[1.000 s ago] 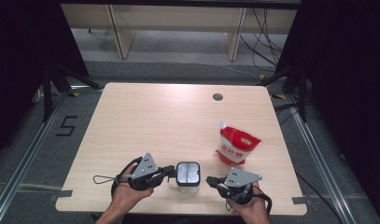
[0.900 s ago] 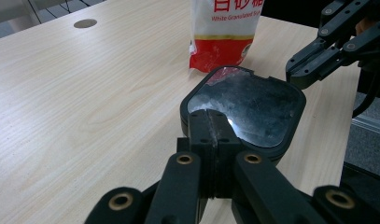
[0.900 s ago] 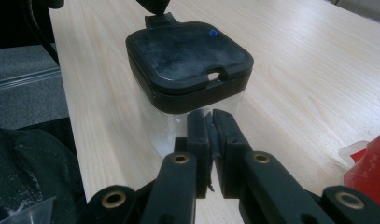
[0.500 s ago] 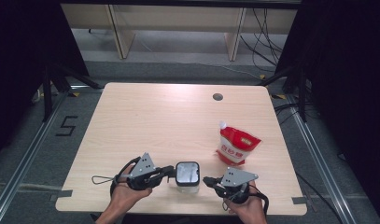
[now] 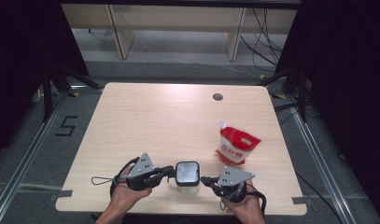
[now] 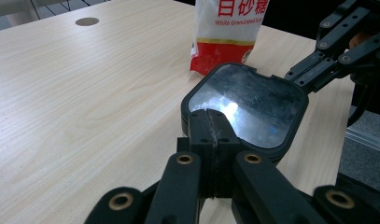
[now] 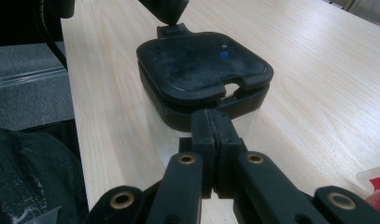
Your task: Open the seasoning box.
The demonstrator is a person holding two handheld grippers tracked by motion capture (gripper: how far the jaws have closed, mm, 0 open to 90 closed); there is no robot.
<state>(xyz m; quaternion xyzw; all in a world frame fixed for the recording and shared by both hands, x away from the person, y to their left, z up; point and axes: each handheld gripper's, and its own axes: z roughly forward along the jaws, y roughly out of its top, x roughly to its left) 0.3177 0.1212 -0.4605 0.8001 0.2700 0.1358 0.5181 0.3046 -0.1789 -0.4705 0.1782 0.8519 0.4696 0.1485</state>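
upright black-lidded clear container (image 5: 187,173)

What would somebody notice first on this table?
Probably the clear square container with a black lid at the near edge, with the shut left gripper and shut right gripper meeting it from both sides. Next, the red-and-white sugar pouch lying to its right.

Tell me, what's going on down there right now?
Left gripper shut, tip at the container's lid. Right gripper shut, tip at the opposite side. Container near table's front edge. Sugar pouch stands apart, nothing in the way.
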